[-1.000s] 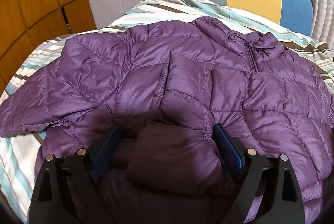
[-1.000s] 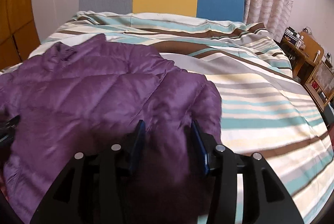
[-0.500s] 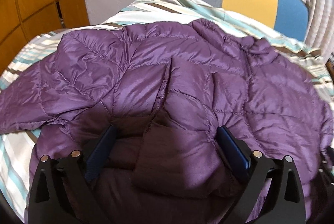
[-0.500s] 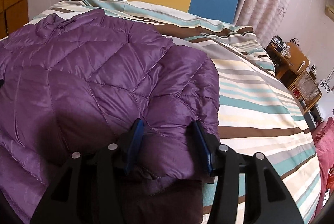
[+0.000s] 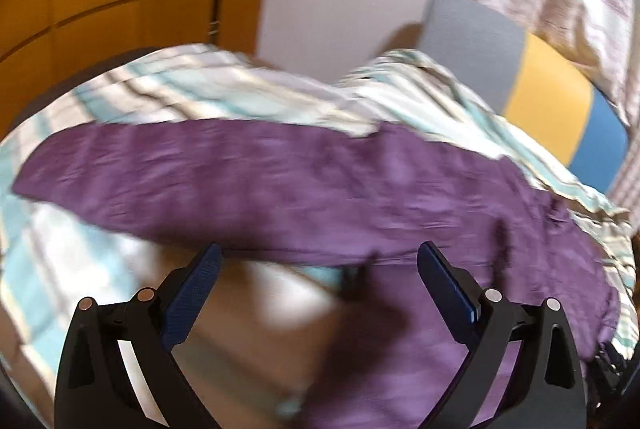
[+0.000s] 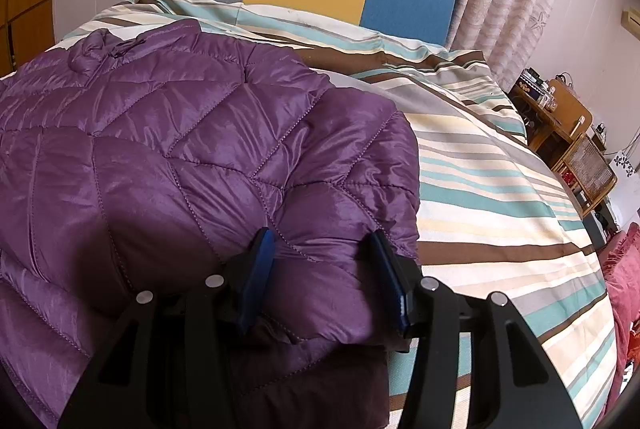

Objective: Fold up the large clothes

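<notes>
Right gripper (image 6: pixel 320 281) narrowed on the jacket (image 6: pixel 192 157) hem fold; left gripper (image 5: pixel 320 293) wide, holding nothing; sleeve (image 5: pixel 200 185) stretches crosswise just ahead of it, so left is nearer.

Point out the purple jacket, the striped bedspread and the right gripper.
purple jacket (image 6: pixel 168 149): right wrist view, on its quilted middle.
striped bedspread (image 6: pixel 500 213): right wrist view, on a bare stretch right of the jacket.
right gripper (image 6: pixel 322 265): right wrist view, midway between its blue fingertips.
</notes>
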A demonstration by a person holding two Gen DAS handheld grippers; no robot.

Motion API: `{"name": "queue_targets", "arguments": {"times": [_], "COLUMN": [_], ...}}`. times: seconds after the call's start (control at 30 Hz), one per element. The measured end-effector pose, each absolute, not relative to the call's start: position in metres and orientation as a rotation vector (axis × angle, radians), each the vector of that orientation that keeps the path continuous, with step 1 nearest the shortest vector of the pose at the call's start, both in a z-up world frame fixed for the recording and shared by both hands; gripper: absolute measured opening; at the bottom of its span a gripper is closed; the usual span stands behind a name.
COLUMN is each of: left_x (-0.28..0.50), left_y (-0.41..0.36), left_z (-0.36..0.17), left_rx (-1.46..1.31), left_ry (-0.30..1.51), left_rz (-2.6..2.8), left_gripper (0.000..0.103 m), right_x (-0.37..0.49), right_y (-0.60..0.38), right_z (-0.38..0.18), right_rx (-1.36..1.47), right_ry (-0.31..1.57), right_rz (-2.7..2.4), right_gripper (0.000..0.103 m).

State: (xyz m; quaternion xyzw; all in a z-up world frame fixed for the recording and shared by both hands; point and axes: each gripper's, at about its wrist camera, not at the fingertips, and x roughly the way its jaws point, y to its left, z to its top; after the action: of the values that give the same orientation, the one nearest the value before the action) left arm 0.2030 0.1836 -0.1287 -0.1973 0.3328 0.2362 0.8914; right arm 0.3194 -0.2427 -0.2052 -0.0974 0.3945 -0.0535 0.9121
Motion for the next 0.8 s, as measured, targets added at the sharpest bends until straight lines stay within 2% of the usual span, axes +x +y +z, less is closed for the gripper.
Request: {"name": "queue_targets", "arguments": {"times": [0.5,0.8], "left_x": [0.086,0.076], "left_y": [0.308,0.377], "left_z": [-0.163,-0.165], "left_rx": [-0.793,-1.118], "left_ry": [0.622,0.412], "left_rz": [0.756,0.735], "left_gripper": [0.097,0.097], "right_x": [0.319,0.318], "right_y": [-0.245,-0.246], "right_z": [-0.205,-0.204], "right_rx": [-0.2,-0.206], "right_ry": [0.813,0.811], "right_rz": [-0.111,-0.115], "right_gripper": [0.051,0.052]}}
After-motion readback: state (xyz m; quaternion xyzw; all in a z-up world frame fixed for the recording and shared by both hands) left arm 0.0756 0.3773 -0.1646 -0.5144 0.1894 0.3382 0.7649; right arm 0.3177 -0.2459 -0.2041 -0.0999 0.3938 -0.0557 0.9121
